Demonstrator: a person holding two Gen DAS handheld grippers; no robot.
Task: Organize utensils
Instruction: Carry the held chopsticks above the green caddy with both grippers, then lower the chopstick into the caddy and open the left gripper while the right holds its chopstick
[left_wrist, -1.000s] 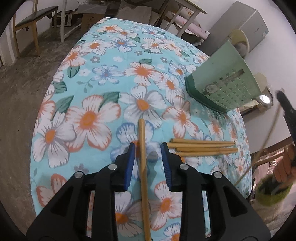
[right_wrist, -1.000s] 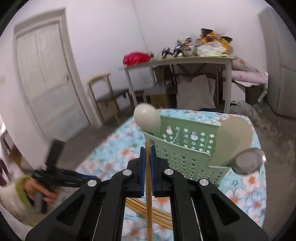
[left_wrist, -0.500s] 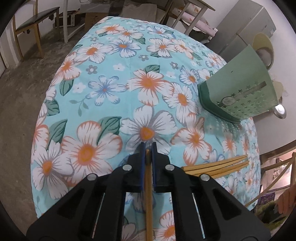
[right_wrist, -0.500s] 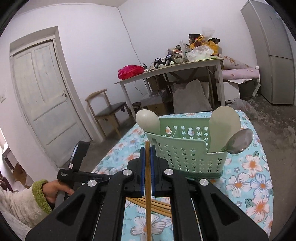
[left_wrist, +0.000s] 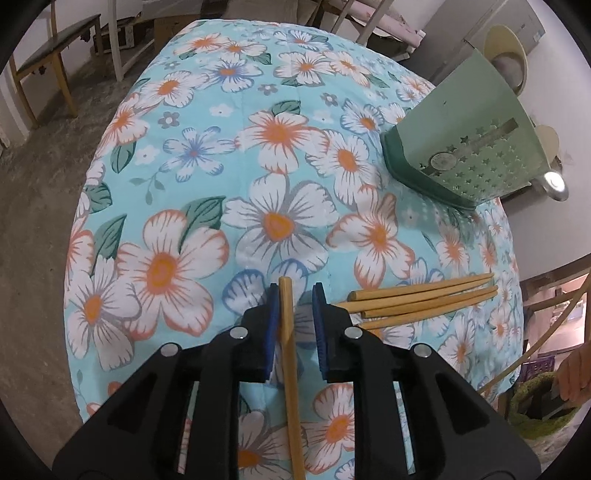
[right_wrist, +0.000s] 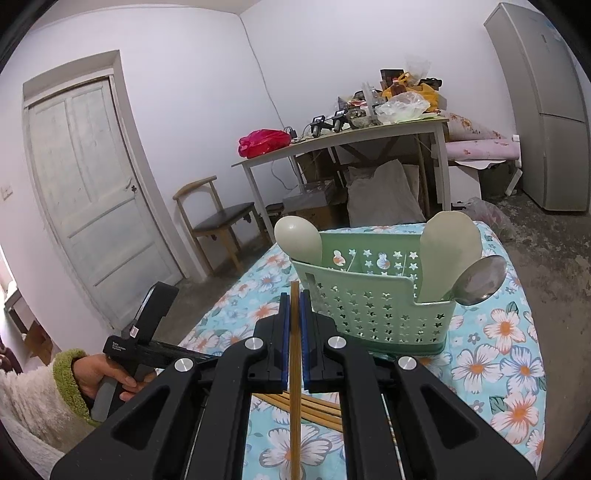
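The left wrist camera sits just behind the left gripper (left_wrist: 294, 295) and looks steeply down on the floral tablecloth (left_wrist: 177, 155) from close by, with the green utensil basket (left_wrist: 461, 147) ahead and to the gripper's right. The right wrist camera rides behind the right gripper (right_wrist: 294, 299) and faces more nearly level across the table toward the door (right_wrist: 85, 192) and back wall. Both views share the basket, the cloth and the loose chopsticks (left_wrist: 421, 299); the right view also catches the hand (right_wrist: 110, 376) holding what seems to be the left tool.
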